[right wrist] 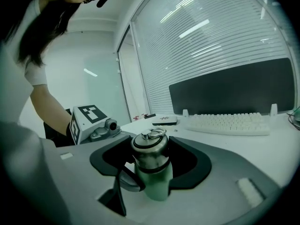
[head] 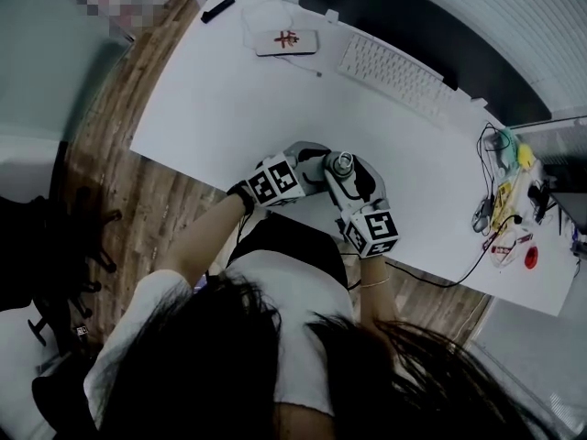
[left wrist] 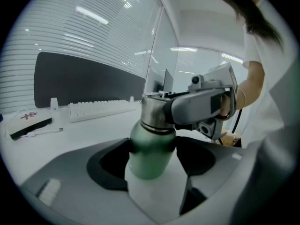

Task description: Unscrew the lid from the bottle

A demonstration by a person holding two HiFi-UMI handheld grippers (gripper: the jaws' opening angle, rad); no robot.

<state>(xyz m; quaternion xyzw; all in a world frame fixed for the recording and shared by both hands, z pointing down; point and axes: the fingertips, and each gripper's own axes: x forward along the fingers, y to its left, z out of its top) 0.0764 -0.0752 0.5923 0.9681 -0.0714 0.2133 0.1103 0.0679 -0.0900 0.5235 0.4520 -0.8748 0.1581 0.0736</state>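
left gripper [left wrist: 152, 162] jaws on bottle [left wrist: 150, 144] body | right gripper [right wrist: 151, 168] jaws on lid [right wrist: 150, 149]

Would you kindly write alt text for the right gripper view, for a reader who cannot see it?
The right gripper has its jaws closed on the steel lid of an upright green bottle. Behind it, a keyboard lies on the white desk.

- Between the jaws there is no room: the bottle [head: 342, 163] fills the left gripper [left wrist: 152, 163] at its green body and the right gripper [right wrist: 152, 165] at its steel lid [right wrist: 150, 146].
- Just beyond the left gripper's jaws the right gripper crosses at lid height — blocked.
- Farther ahead the desk [head: 229, 99] is bare as far as the keyboard [head: 394, 70], well apart.
- Off the right gripper's outer side, cables [head: 500, 209] crowd the desk end.
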